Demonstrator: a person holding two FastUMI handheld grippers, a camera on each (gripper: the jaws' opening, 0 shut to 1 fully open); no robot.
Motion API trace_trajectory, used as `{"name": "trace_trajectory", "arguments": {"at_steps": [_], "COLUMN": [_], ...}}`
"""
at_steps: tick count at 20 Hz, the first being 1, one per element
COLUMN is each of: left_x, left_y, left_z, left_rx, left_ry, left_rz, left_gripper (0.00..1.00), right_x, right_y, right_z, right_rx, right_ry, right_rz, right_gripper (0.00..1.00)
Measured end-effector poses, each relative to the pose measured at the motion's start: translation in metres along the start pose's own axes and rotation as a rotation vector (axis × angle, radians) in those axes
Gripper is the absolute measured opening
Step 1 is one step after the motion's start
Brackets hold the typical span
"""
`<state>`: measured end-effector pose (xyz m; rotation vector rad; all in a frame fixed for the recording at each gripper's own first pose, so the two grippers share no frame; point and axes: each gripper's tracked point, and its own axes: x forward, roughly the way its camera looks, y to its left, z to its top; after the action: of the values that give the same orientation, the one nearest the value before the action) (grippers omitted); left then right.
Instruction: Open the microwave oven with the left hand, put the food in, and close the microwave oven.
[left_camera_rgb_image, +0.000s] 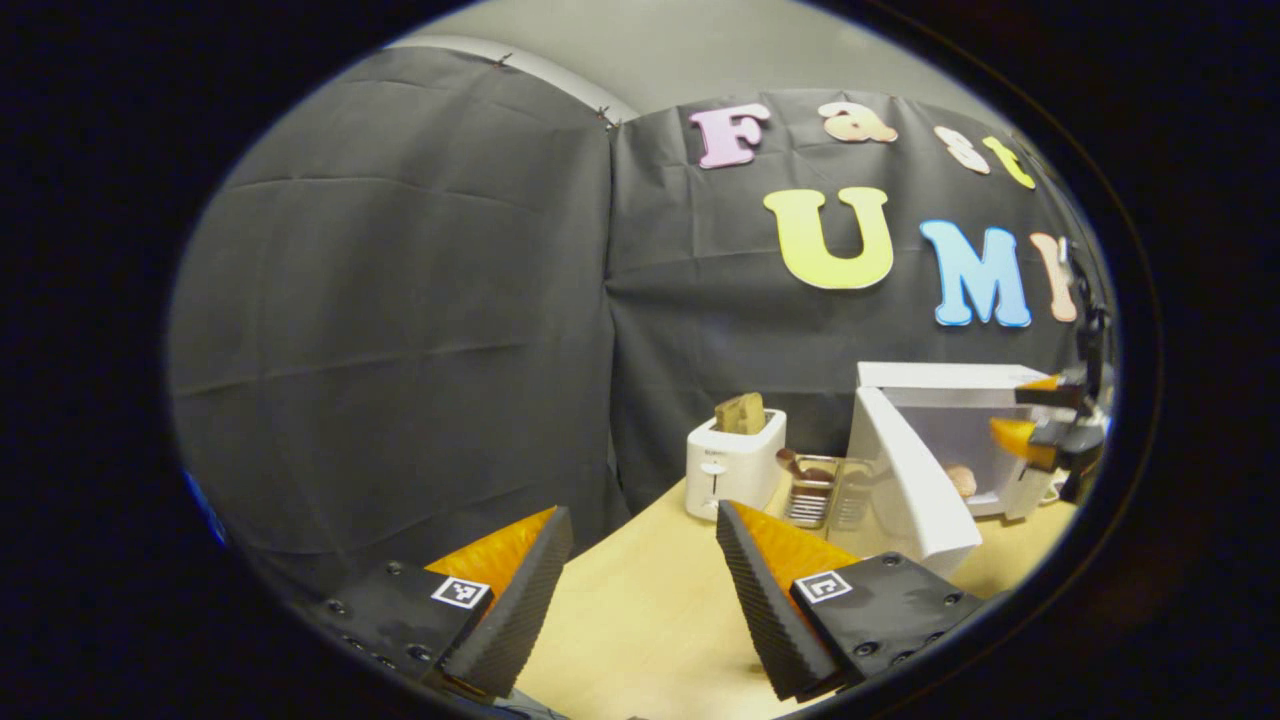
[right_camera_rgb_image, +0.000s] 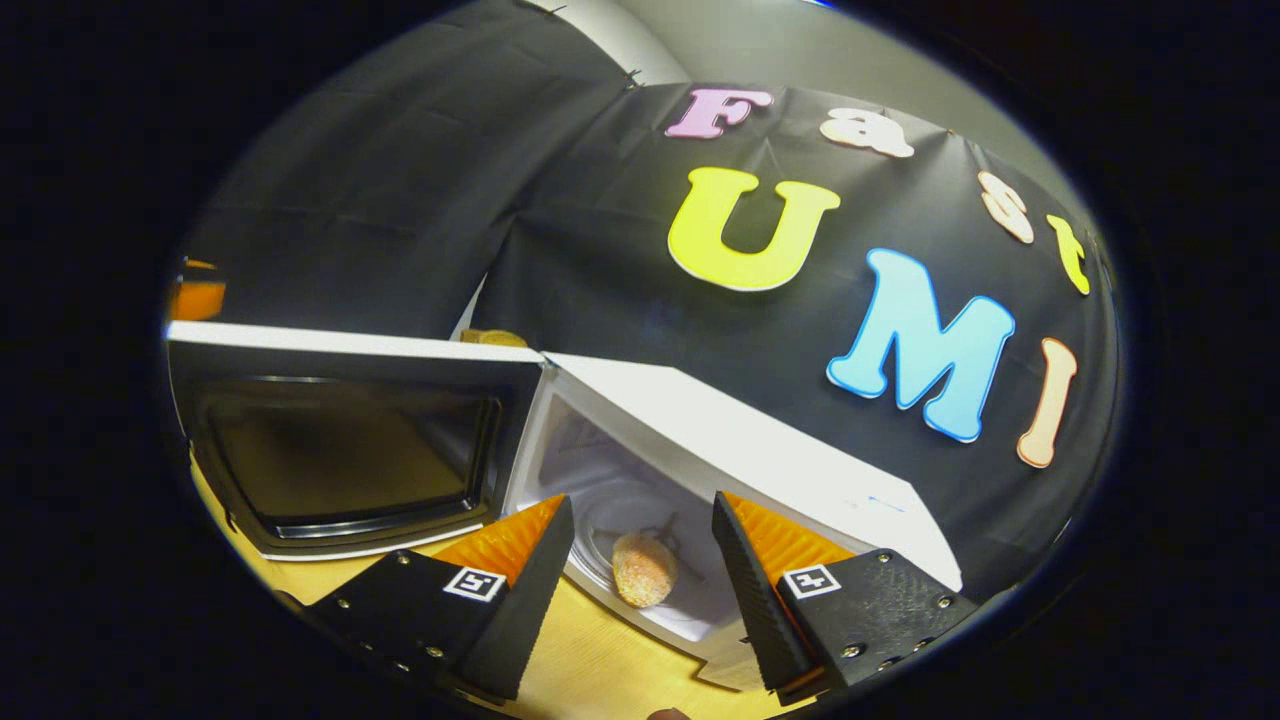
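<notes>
Food in, door open, closing not yet done.
Food (right_camera_rgb_image: 643, 568) sits inside the microwave (right_camera_rgb_image: 740, 440); right gripper (right_camera_rgb_image: 640, 560) fingers wide, empty. Left gripper (left_camera_rgb_image: 640, 570) wide, well apart from the door (left_camera_rgb_image: 915, 490), placed to push it shut.

The left hand-held gripper (left_camera_rgb_image: 640, 590) is held out level with its 2 fingers spread wide and nothing between them. The right hand-held gripper (right_camera_rgb_image: 640, 585) is likewise wide open and empty, seen well ahead and to the right of the left one.
</notes>
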<state>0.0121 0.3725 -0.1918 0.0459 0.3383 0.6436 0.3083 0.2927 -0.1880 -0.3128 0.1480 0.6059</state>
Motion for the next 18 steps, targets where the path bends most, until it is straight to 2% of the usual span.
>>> {"name": "trace_trajectory", "arguments": {"at_steps": [4,7,10,13,14,15,16,18], "left_x": [0.002,0.0,-0.004,-0.011,-0.014,-0.013,-0.012,-0.022], "left_y": [0.001,-0.008,-0.027,-0.048,-0.058,-0.054,-0.056,-0.076], "left_z": [-0.027,-0.046,-0.062,-0.067,-0.068,-0.069,-0.074,-0.072], "left_rx": [-0.004,-0.029,-0.034,-0.045,-0.044,-0.018,-0.003,-0.006], "left_ry": [0.046,0.086,0.122,0.146,0.158,0.163,0.163,0.177], "left_rz": [0.003,-0.004,-0.035,-0.078,-0.102,-0.065,-0.066,-0.109], "left_gripper": [0.96,0.94,0.75,0.17,0.15,0.14,0.1,0.07], "right_x": [-0.046,-0.081,-0.111,-0.14,-0.148,-0.156,-0.163,-0.175], "right_y": [-0.014,-0.028,-0.038,-0.054,-0.061,-0.065,-0.069,-0.08], "right_z": [0.033,0.039,0.028,0.012,0.009,0.005,-0.001,-0.006], "right_rx": [0.046,0.068,0.11,0.116,0.117,0.123,0.13,0.145], "right_ry": [-0.076,-0.099,-0.081,-0.044,-0.037,-0.029,-0.02,-0.007], "right_rz": [-0.029,-0.068,-0.093,-0.132,-0.146,-0.157,-0.166,-0.19], "right_gripper": [0.86,0.85,0.85,0.85,0.85,0.85,0.85,0.85]}}
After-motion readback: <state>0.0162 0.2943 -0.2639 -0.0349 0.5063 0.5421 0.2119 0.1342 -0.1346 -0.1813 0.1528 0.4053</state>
